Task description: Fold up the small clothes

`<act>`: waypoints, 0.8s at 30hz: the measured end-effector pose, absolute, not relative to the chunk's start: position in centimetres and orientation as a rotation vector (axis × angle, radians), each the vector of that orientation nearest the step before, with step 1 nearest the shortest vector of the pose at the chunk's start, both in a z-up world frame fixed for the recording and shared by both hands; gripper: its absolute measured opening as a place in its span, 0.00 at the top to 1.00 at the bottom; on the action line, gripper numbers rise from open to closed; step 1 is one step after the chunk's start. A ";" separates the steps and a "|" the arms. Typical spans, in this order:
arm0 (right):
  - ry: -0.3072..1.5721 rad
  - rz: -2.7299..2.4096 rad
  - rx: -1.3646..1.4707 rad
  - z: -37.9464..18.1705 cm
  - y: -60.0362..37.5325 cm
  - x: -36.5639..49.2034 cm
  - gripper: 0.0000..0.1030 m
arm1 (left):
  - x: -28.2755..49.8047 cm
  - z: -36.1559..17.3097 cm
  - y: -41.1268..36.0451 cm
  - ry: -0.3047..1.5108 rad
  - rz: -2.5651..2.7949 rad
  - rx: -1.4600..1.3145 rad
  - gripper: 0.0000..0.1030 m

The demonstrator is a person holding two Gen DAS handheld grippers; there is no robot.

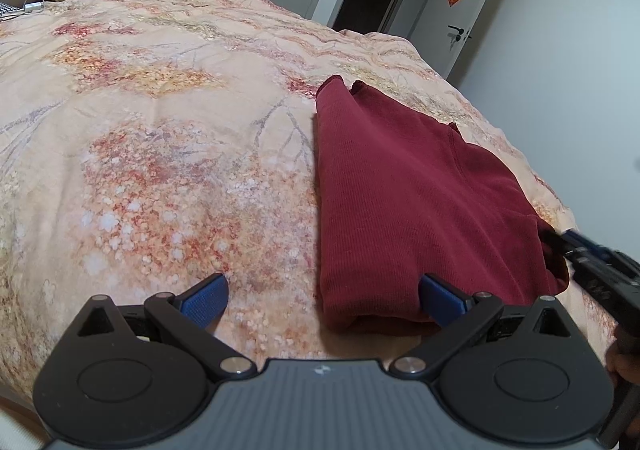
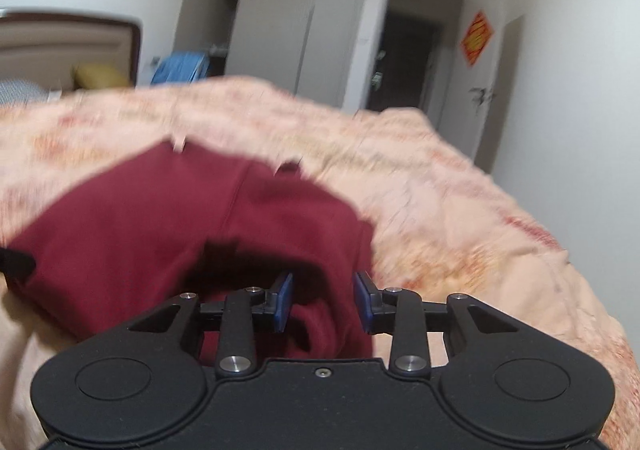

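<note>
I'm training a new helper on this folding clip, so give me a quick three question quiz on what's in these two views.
1. True or false: the left claw is clamped shut on the dark red garment.
2. What does the garment lie on? A) a wooden table B) a floral bedspread C) a tiled floor
3. What sits between the blue pads of the right claw?

Key
1. False: it stands wide open, its left pad over the floral bedspread and its right pad at the garment's near edge.
2. B
3. A bunched part of the dark red garment, though the pads do not visibly press on it.
</note>
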State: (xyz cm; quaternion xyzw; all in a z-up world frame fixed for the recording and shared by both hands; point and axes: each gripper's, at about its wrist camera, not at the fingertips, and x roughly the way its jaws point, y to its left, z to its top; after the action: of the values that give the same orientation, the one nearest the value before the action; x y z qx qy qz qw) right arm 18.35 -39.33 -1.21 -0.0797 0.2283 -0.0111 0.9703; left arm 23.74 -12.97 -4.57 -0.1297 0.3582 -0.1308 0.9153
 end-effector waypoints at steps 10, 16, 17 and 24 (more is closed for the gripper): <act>0.353 -0.088 -0.288 -1.3 -38.6 15.6 0.93 | 23.8 -4.6 -13.0 0.741 -0.271 -0.260 0.00; 0.446 -0.096 -0.242 -4.0 -39.7 15.3 0.93 | 23.8 -4.7 -13.3 0.738 -0.276 -0.235 0.00; 0.444 -0.104 -0.239 -4.0 -39.7 15.1 0.91 | 23.7 -4.7 -13.3 0.738 -0.277 -0.232 0.00; 0.441 -0.126 -0.105 -3.3 -41.5 13.8 0.59 | 23.8 -4.9 -13.2 0.736 -0.277 -0.235 0.00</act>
State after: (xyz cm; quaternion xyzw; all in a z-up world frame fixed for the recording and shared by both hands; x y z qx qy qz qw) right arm 13.78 -41.46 -3.35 -0.0519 0.2184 -0.0624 0.9725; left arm 23.75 -13.23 -4.85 -0.1143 0.3578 -0.1346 0.9170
